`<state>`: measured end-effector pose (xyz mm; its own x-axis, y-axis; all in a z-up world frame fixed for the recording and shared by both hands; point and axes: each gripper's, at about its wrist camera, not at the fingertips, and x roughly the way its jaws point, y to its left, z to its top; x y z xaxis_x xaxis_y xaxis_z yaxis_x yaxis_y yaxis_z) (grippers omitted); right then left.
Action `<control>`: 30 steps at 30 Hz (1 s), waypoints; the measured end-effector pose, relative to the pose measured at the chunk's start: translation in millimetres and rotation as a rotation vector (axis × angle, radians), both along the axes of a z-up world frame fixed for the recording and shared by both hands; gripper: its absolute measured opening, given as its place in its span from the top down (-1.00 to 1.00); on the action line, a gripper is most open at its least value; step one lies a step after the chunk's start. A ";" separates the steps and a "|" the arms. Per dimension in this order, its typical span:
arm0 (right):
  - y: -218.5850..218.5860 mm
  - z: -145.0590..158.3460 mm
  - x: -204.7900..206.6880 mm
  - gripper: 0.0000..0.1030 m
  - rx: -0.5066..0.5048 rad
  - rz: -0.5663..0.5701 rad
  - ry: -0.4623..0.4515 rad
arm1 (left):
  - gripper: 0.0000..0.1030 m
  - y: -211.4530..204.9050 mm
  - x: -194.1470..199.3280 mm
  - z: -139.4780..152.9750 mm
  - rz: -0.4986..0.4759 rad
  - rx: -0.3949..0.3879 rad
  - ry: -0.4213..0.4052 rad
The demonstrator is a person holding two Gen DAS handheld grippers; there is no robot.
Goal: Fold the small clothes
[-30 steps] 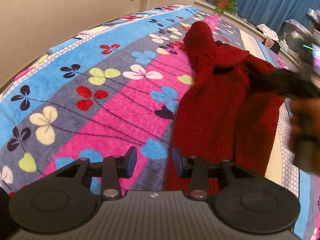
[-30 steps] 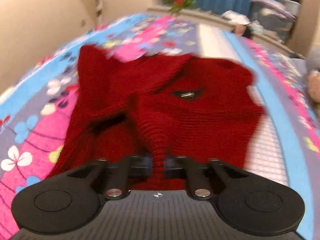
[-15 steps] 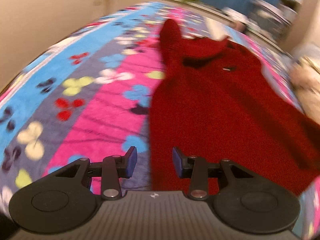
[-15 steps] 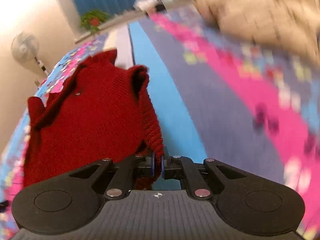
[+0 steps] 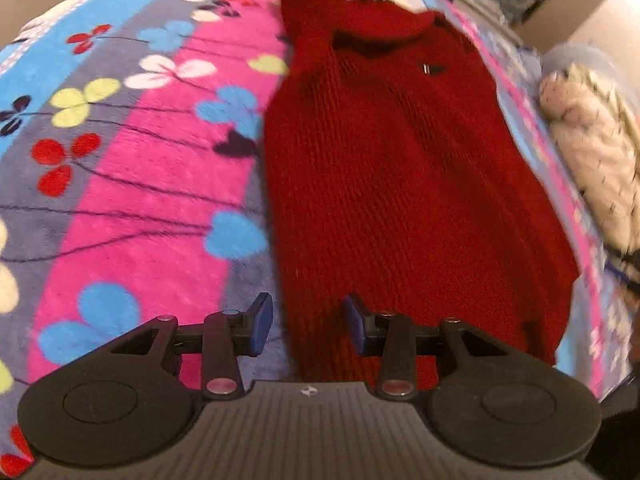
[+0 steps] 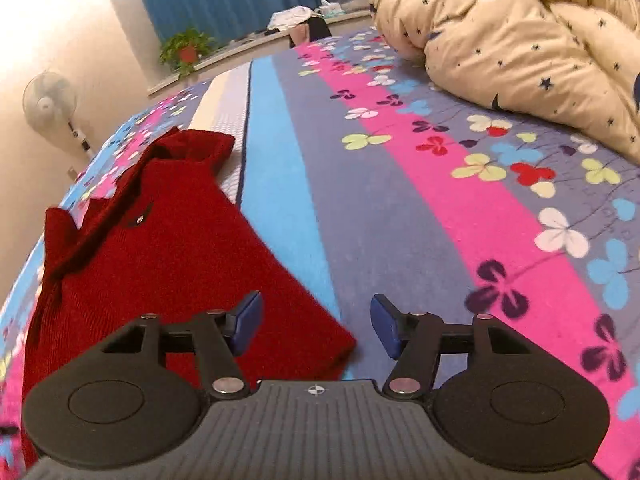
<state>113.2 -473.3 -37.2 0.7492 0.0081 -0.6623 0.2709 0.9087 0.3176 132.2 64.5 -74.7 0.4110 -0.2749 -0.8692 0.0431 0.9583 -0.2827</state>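
A small red knitted sweater (image 5: 400, 168) lies spread flat on the flowered blanket (image 5: 132, 184), its collar at the far end. My left gripper (image 5: 308, 322) hovers open over the sweater's near left hem edge, nothing pinched between its blue pads. In the right wrist view the same red sweater (image 6: 160, 264) lies to the left, its near right corner under my right gripper (image 6: 316, 326). The right jaws are opening and the pads do not press on the cloth.
A cream quilt with dark stars (image 6: 520, 36) is heaped at the far right of the bed. A potted plant (image 6: 186, 50) sits on the sill before blue curtains, and a fan (image 6: 50, 102) stands by the wall. A pale fluffy bundle (image 5: 592, 148) lies right of the sweater.
My right gripper carried the sweater's edge out to the right, then let go as its jaws parted. The sweater now lies flat. My left gripper tilted lower toward the hem.
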 end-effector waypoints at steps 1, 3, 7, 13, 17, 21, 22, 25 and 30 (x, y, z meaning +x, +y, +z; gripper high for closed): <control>-1.1 -5.8 11.4 -0.24 0.008 0.007 0.018 | 0.15 -2.6 1.9 -3.2 -0.013 0.014 0.008; -1.3 -21.6 29.4 -0.25 -0.013 0.008 0.081 | 0.15 -10.2 2.6 -9.2 -0.027 0.022 0.022; 9.7 -55.7 60.8 -0.25 -0.084 0.044 0.205 | 0.08 -12.0 3.0 -14.0 -0.043 0.063 0.012; 30.9 -61.4 67.0 0.40 -0.169 0.129 0.177 | 0.04 -27.0 -1.2 -15.9 -0.080 0.139 -0.028; 43.3 -53.0 58.9 0.77 -0.201 0.153 0.154 | 0.64 -31.8 -1.8 -13.6 -0.119 0.142 -0.061; 28.2 -21.4 32.9 0.81 -0.081 0.070 0.041 | 0.78 -13.1 -5.8 4.0 -0.079 0.091 -0.123; 24.9 -11.5 23.7 0.81 -0.054 0.055 0.009 | 0.78 -5.5 -8.9 11.9 -0.065 0.071 -0.153; 21.3 14.7 -10.6 0.85 -0.022 0.022 -0.085 | 0.80 23.6 -23.4 36.3 -0.027 -0.014 -0.241; 31.7 36.9 -69.4 0.93 0.033 0.041 -0.154 | 0.89 80.7 -56.6 60.4 0.044 -0.060 -0.321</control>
